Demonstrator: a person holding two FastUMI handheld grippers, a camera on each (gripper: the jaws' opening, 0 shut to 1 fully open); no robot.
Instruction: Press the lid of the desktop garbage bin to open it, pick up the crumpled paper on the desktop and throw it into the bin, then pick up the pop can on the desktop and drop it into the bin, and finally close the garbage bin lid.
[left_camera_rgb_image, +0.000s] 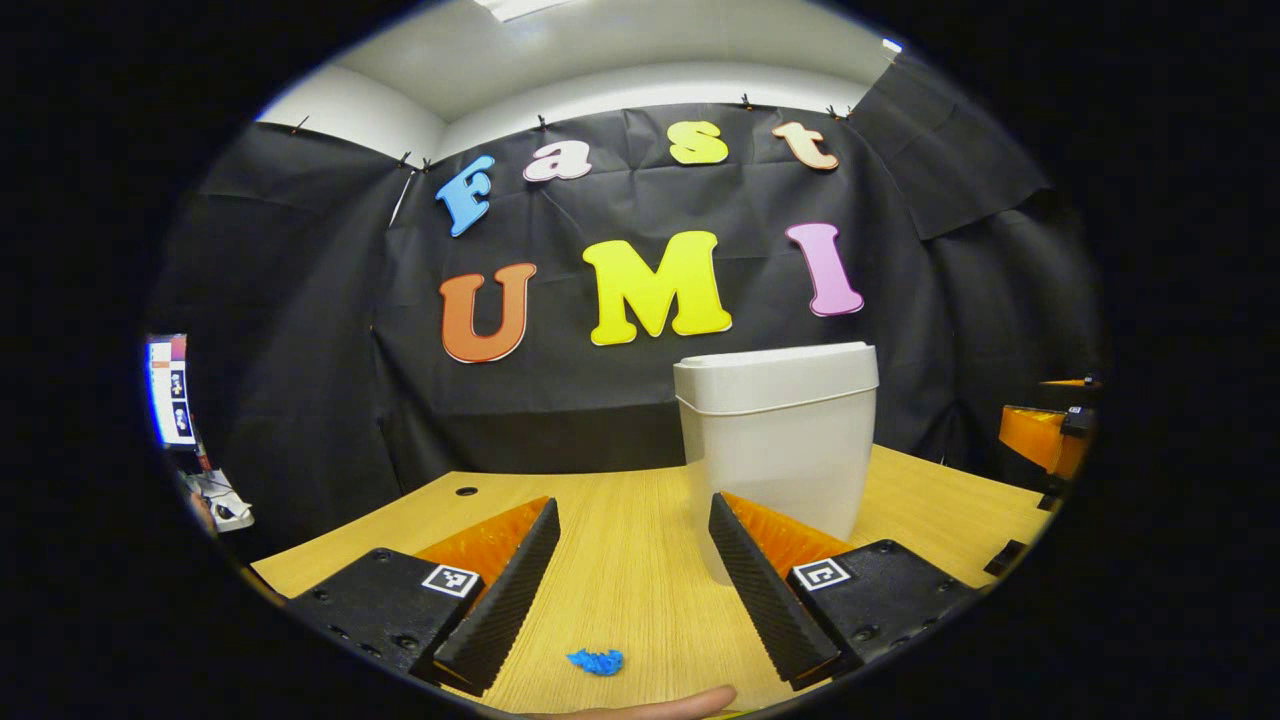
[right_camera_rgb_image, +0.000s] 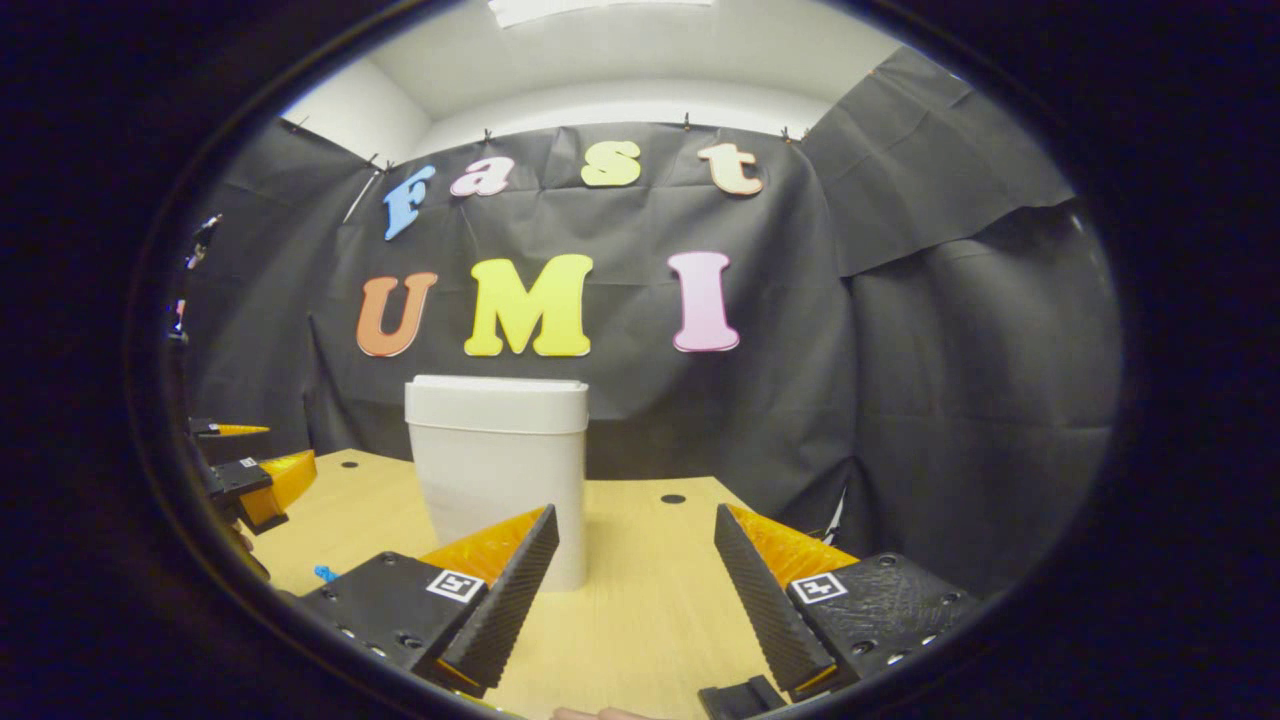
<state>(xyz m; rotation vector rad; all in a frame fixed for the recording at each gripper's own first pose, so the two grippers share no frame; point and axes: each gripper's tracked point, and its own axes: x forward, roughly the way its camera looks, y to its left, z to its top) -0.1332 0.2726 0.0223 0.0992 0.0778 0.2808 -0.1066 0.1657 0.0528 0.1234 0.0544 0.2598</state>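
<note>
Both the left gripper (left_camera_rgb_image: 633, 580) and right gripper (right_camera_rgb_image: 635, 585) gape empty before the closed bin (left_camera_rgb_image: 776, 440) at frame centre, so pressing its lid (left_camera_rgb_image: 775, 375) likely comes next.

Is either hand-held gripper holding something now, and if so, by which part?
Nothing is held. The left hand-held gripper and the right hand-held gripper are both open, with only bare table between their fingers. The garbage bin stands untouched.

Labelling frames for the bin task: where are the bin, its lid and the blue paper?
bin (left_camera_rgb_image: 778, 470), left gripper view, front wall.
lid (right_camera_rgb_image: 496, 403), right gripper view, front edge.
blue paper (left_camera_rgb_image: 596, 661), left gripper view, its middle.
</note>
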